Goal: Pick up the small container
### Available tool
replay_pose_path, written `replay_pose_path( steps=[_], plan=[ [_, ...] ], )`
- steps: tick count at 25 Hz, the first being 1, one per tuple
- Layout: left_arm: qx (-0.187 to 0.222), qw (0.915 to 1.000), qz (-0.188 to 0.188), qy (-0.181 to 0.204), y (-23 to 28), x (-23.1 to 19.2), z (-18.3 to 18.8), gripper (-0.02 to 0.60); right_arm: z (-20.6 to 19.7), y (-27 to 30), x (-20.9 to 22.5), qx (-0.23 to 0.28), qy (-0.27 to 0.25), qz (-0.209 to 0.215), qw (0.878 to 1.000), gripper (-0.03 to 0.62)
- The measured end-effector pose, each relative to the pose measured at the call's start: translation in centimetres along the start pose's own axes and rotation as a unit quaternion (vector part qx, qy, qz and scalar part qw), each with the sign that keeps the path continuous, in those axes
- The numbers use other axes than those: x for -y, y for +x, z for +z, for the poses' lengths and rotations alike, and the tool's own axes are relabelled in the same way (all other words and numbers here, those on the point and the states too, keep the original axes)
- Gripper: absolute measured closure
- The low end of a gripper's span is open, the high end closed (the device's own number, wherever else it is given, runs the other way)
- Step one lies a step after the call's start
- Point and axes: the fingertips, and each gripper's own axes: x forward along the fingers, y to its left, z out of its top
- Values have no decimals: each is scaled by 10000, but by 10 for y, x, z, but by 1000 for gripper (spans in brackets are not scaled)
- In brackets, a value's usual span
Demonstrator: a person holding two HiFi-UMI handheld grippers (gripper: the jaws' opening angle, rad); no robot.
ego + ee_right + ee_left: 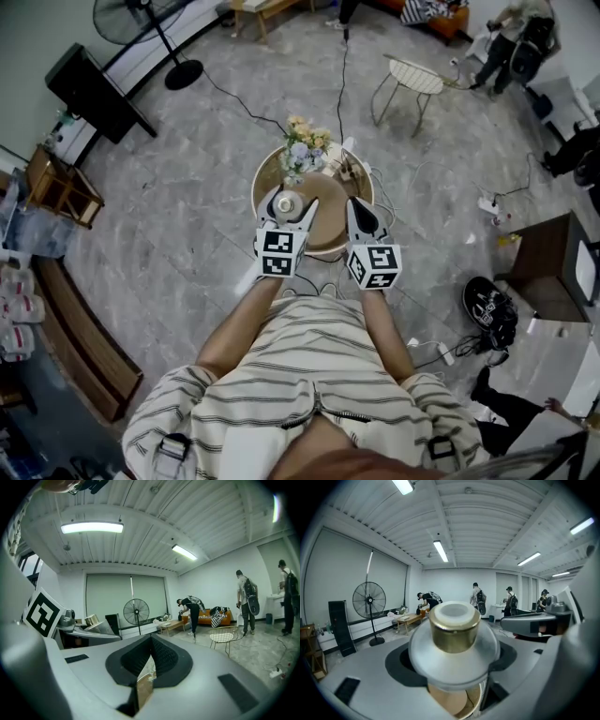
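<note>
Round table [330, 214]; left gripper [289, 202] clamps 1 small container [454, 629]

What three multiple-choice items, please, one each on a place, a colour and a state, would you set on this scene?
1. Where is the small container?
A. on the floor
B. between the left gripper's fingers
C. on the white chair

2. What colour is its cap?
A. gold
B. red
C. black

3. How do the right gripper's fingers stand?
A. wide apart
B. closed on a flower
C. closed together, empty

Answers: B, the left gripper view shows it clamped between the fingers; A, the cap shines gold; C, the right gripper view shows the pads meeting with nothing between.
</note>
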Motion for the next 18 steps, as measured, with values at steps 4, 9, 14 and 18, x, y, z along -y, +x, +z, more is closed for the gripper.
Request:
replay_pose_path(
  steps=[4,9,14,18],
  plan=[
    [11,10000,15,33,0,-2,0,250,2,1,5,54,5,-26,10000,586],
    [72,10000,9,43,0,-3,5,250,3,2,11,77,39,-82,9999,586],
    [158,9999,-25,30,4,-3,11,250,5,9,13,88,11,-76,9999,586],
    [235,9997,-10,17,7,-10,13,250,8,18,12,141,-22,-45,9999,586]
  ],
)
